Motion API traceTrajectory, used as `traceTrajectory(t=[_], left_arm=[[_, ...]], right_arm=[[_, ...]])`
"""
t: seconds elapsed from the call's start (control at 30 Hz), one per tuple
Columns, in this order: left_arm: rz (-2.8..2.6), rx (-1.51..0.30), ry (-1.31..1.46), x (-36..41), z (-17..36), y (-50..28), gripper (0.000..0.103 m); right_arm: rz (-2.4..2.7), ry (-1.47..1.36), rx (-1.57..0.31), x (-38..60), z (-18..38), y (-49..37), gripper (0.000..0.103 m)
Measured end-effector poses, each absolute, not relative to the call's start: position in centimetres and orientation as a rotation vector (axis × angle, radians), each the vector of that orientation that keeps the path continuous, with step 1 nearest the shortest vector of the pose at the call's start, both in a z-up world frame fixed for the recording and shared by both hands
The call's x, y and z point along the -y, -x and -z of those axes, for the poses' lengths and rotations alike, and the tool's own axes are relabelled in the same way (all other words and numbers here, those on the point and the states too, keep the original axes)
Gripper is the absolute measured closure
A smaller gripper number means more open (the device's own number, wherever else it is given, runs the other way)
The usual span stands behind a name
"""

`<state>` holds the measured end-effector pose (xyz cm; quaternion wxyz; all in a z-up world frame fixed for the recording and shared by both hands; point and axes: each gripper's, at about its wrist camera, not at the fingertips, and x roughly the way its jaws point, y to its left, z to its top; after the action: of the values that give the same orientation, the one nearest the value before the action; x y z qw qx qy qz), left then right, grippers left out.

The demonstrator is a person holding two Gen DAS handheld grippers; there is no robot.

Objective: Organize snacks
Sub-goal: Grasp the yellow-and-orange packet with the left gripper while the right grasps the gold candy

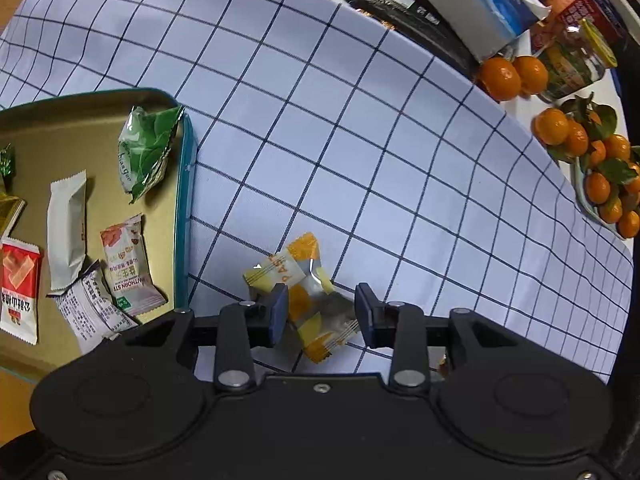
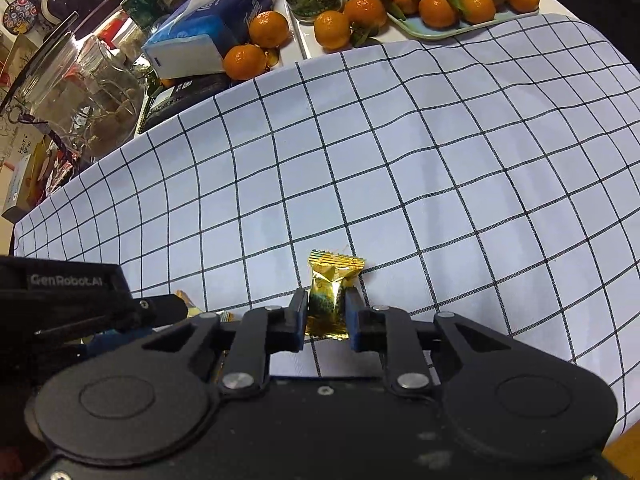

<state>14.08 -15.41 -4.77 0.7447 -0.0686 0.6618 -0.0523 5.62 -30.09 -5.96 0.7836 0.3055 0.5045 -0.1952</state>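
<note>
Both claws work low over the checked cloth (image 2: 400,184) that covers the counter.

Left claw (image 1: 321,312): jaws spread wide, straddling an orange-and-yellow snack packet (image 1: 308,300) that lies crumpled on the cloth. The left finger touches or just overlaps the packet's edge; the right finger stands clear of it. No grip yet. Judgement: the wide opening suits the packet's bulk and irregular shape, leaving room to close across its middle.

Just to the left sits the gold tray (image 1: 182,200) with a teal rim. It already holds a green packet (image 1: 144,148), a white bar (image 1: 66,232), a pink-and-white packet (image 1: 128,268), a printed grey packet (image 1: 90,308) and a red packet (image 1: 18,292). Judgement: the tray is the collection point, so sorting is well along.

Right claw (image 2: 326,314): jaws closed narrow on a gold foil candy (image 2: 328,292), pads pressing its sides, the crimped top end standing above the fingers. Whether the candy is lifted or resting on the cloth, I cannot tell. Gripping across the narrow width keeps the small wrapper from slipping.

Mandarins (image 2: 340,24), a blue tissue pack (image 2: 200,36) and jars line the far edge, apart from the snacks.

Risk: the slick foil may twist in the grip.
</note>
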Motion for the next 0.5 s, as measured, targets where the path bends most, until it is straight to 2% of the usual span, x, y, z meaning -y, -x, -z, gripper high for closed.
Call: traceTrajectory(t=[0.07, 0.13, 0.5], left_arm=[[0.066, -1.469, 0.143, 15.7, 5.7, -13.9, 0.056], [0.035, -1.473, 0.16, 15.8, 6.1, -13.8, 0.05], [0.0, -1.428, 0.203, 15.2, 6.3, -14.5, 0.049]], right_arm=[[0.417, -0.662, -1.082, 30.2, 5.8, -5.3, 0.082], [0.417, -0.663, -1.079, 30.4, 5.7, -5.1, 0.082], [0.402, -0.687, -1.06, 30.8, 5.3, -4.3, 0.082]])
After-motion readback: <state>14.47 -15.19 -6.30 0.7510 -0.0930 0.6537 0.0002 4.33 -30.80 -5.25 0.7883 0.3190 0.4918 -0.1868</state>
